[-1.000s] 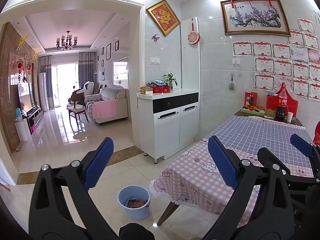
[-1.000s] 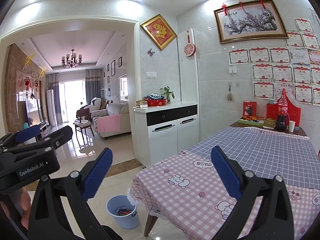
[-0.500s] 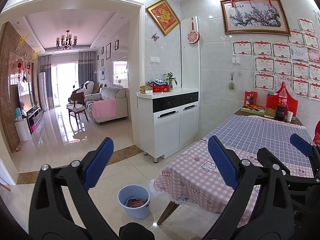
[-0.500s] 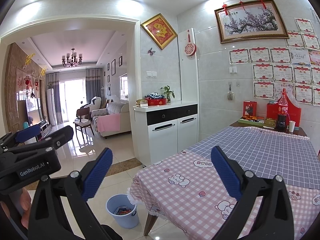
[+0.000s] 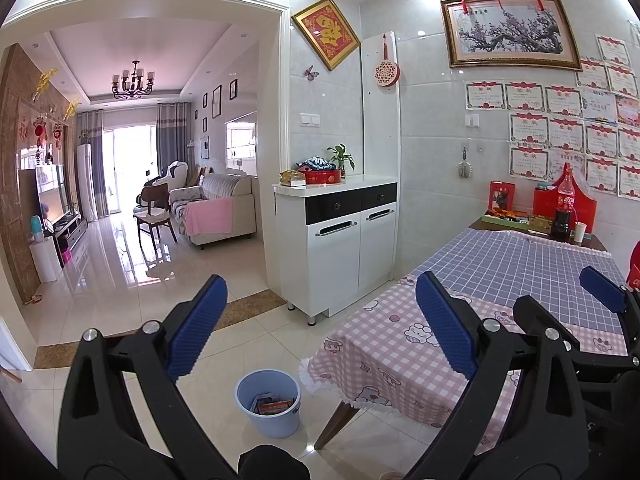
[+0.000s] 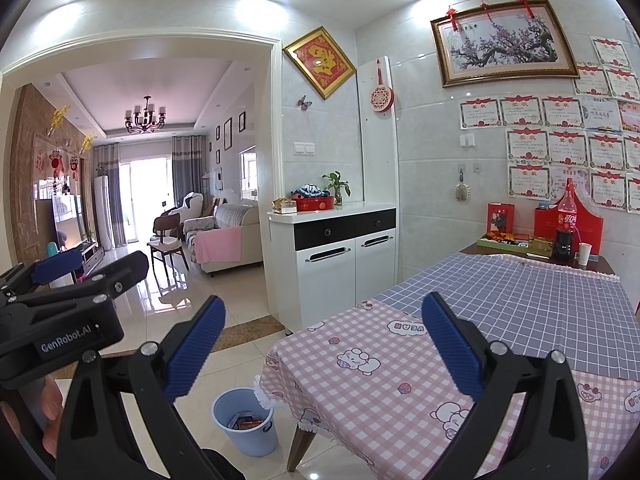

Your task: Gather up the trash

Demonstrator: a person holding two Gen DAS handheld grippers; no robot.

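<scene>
A: Fingers spread on both, left gripper (image 5: 320, 328) and right gripper (image 6: 322, 344), nothing held. Bin (image 5: 267, 402) at 6 o'clock, trash inside.
B: Scan the table (image 6: 400, 380) for leftovers before reaching.

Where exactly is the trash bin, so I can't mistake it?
Find the dining table with the pink checked cloth. On the floor tiles beside its near corner leg stands the trash bin. It is a small, round, light blue pail, open-topped, with packaging inside.

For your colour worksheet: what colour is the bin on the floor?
Light blue; the bin shows best in the left wrist view.
</scene>
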